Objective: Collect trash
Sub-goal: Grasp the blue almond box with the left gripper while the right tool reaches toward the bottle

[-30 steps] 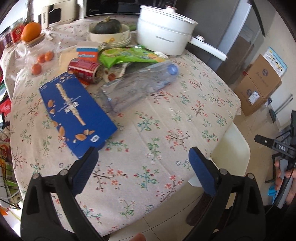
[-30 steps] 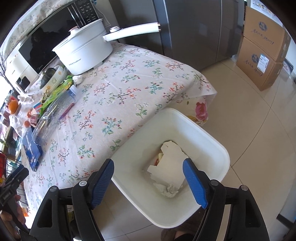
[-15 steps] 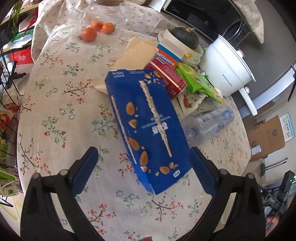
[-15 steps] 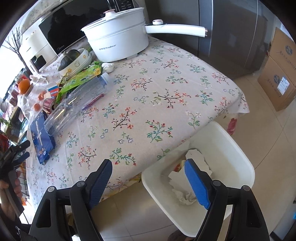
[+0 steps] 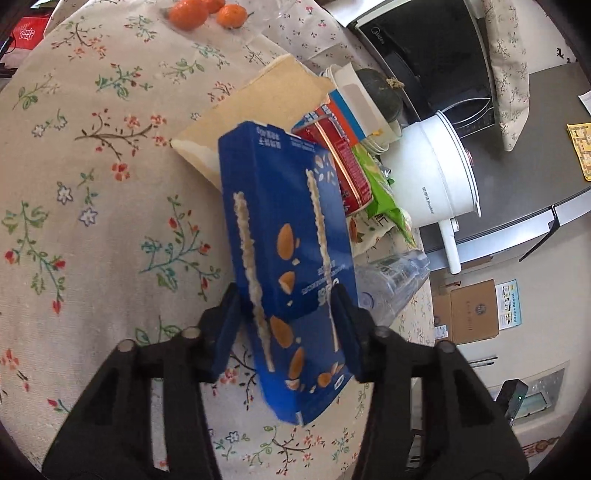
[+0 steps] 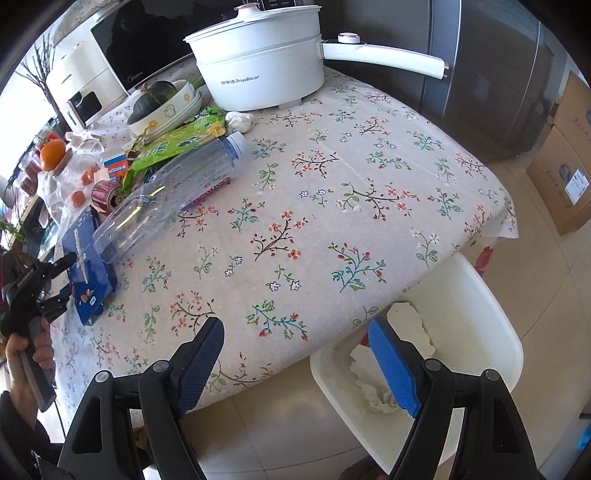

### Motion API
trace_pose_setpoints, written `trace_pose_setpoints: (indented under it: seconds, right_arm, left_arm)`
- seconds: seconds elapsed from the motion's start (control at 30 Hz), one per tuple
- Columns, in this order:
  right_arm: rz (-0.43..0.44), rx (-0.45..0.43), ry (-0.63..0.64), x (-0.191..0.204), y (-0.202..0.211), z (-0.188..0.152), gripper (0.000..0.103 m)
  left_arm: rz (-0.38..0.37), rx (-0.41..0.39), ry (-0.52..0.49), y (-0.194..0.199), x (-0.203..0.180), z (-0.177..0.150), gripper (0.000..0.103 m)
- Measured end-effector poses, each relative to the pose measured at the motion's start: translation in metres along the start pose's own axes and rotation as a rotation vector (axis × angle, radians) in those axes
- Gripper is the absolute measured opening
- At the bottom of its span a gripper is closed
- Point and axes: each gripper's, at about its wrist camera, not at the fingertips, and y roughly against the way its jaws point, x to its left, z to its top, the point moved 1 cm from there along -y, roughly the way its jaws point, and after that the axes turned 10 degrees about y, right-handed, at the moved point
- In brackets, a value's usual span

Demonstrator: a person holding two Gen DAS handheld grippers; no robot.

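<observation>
A blue snack box with almond pictures stands tilted on the flowered tablecloth. My left gripper is closing with the box between its jaws, and both pads touch the box's long sides. The right wrist view shows the same box in the left gripper at the far left. Beside it lie a clear plastic bottle, a red can and a green wrapper. My right gripper hangs open and empty over the table's near edge, next to a white bin holding crumpled paper.
A white electric pot with a long handle stands at the back of the table, and beside it a bowl with a dark squash. Oranges lie at the far side. Cardboard boxes stand on the floor at the right.
The left gripper came down over the blue box, rolled, and its jaws closed from wide onto the box's sides. The right gripper swung from above the bin toward the table.
</observation>
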Motion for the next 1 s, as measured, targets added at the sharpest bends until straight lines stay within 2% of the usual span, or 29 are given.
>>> trace_pose_setpoints:
  seconds: [0.13, 0.33, 0.5, 0.67, 0.87, 1.0]
  right_arm:
    - [0.004, -0.005, -0.008, 0.005, -0.002, 0.004, 0.082]
    - [0.006, -0.016, -0.013, 0.017, -0.005, 0.013, 0.082]
    - [0.046, 0.007, -0.056, 0.033, -0.017, 0.032, 0.082]
    - [0.101, -0.029, -0.105, 0.062, -0.028, 0.067, 0.082]
    - [0.208, -0.036, -0.235, 0.096, -0.062, 0.105, 0.082]
    - [0.240, -0.020, -0.351, 0.107, -0.089, 0.119, 0.082]
  left_arm:
    - [-0.029, 0.000, -0.002, 0.012, -0.009, -0.005, 0.033]
    - [0.007, -0.030, -0.113, 0.046, -0.040, -0.014, 0.025]
    - [0.093, -0.088, -0.230, 0.075, -0.062, -0.018, 0.025]
    - [0.184, -0.172, -0.319, 0.097, -0.075, -0.018, 0.025]
    - [0.207, -0.235, -0.376, 0.112, -0.078, -0.017, 0.025]
    - [0.191, -0.225, -0.357, 0.118, -0.077, -0.013, 0.025]
